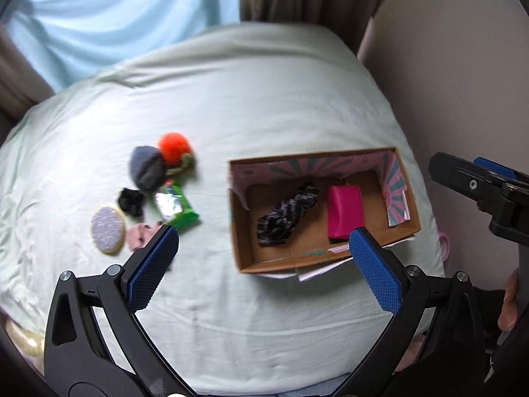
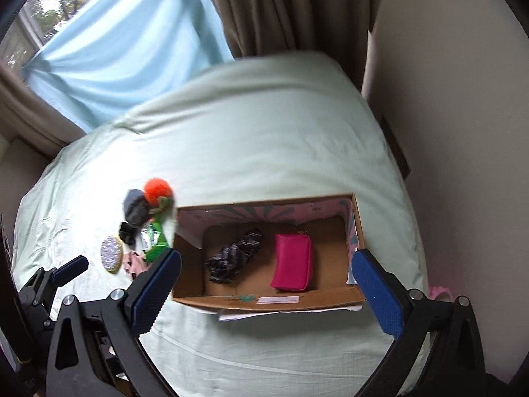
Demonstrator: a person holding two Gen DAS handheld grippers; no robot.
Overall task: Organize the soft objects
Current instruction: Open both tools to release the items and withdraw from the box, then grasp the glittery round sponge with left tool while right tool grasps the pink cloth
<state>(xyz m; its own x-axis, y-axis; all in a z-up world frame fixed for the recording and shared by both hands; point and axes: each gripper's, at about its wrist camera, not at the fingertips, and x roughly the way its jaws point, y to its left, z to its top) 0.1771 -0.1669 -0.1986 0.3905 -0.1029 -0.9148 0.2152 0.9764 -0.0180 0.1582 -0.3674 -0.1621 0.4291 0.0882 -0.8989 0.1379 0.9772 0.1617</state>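
Note:
An open cardboard box (image 1: pixel 408 228) (image 2: pixel 264 301) sits on the pale green bed. Inside lie a dark patterned cloth (image 1: pixel 287 218) (image 2: pixel 236 254) and a pink pouch (image 1: pixel 345 211) (image 2: pixel 292 266). Left of the box is a pile: an orange pom-pom (image 1: pixel 174 147) (image 2: pixel 158 189), a grey ball (image 1: pixel 147 167) (image 2: pixel 135 206), a black cloth (image 1: pixel 131 201) (image 2: pixel 127 231), a green packet (image 1: pixel 175 206) (image 2: pixel 155 240), a round sparkly pad (image 1: pixel 107 233) (image 2: pixel 111 254) and a pink cloth (image 1: pixel 140 235) (image 2: pixel 132 263). My left gripper (image 1: pixel 264 254) is open and empty above the bed. My right gripper (image 2: pixel 266 278) is open and empty over the box's near side.
The bed (image 1: pixel 248 99) fills the view. A blue curtain (image 2: pixel 125 43) and brown drapes (image 2: pixel 274 10) hang behind it. A wall (image 2: pixel 446 99) runs along the right. A pink object (image 2: pixel 439 292) lies at the bed's right edge.

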